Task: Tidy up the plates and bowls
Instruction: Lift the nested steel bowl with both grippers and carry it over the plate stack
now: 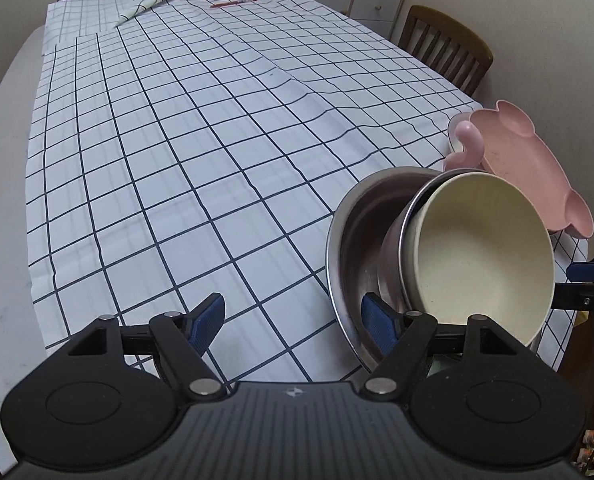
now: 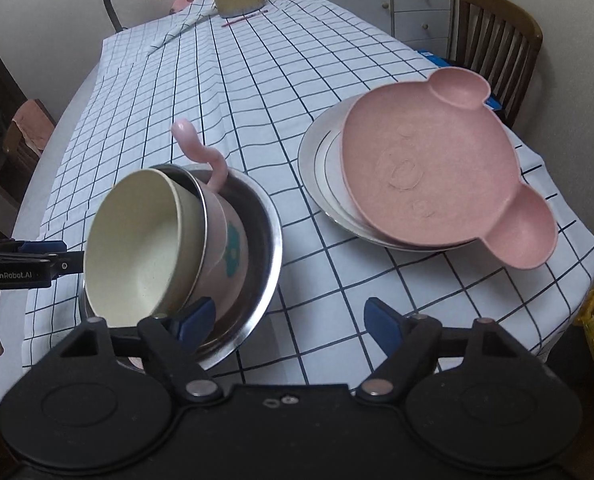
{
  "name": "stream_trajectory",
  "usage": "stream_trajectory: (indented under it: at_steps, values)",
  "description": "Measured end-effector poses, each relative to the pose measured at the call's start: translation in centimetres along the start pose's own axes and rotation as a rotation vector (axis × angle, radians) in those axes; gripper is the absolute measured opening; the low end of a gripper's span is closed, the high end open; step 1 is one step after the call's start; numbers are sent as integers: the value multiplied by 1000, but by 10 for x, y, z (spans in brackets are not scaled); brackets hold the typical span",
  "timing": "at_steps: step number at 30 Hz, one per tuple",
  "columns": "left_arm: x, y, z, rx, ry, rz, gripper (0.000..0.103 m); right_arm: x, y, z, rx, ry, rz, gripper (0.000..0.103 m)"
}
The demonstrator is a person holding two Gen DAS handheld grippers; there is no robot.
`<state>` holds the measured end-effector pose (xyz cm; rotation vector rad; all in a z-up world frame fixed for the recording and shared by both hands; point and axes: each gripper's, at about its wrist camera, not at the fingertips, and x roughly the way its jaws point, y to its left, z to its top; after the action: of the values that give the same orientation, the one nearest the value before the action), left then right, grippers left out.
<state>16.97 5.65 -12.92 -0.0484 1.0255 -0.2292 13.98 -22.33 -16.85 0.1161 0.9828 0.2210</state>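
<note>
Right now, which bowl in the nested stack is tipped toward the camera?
The cream bowl, innermost and tilted on its side. The pink cup-bowl holds it, inside the steel bowl, which sits flat.

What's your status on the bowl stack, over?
Left gripper and right gripper open, nothing held. Cream bowl tilted in pink cup, inside steel bowl. Pink plate stacked on silver plates. Nothing blocking.
</note>
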Motion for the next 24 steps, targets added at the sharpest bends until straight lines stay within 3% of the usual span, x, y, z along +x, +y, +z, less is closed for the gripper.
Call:
stream_trajectory:
  at_steps: [7, 11, 16, 18, 20, 24]
  values:
    - [8, -3, 5, -2, 3, -8, 74, 12, 1, 2, -9, 24, 7, 71]
    - [14, -6, 8, 8, 10, -8, 69, 17, 3, 3, -26, 35, 17, 56]
    - [18, -6, 12, 9, 14, -13, 68, 20, 4, 4, -37, 38, 22, 54]
    - [19, -6, 14, 3, 18, -17, 63, 22, 3, 5, -36, 41, 20, 53]
    - [20, -6, 15, 0, 28, -20, 48, 25, 3, 6, -27, 53, 29, 45]
    - [21, -9, 16, -5, 41, -21, 40, 26, 5, 7, -22, 57, 29, 36]
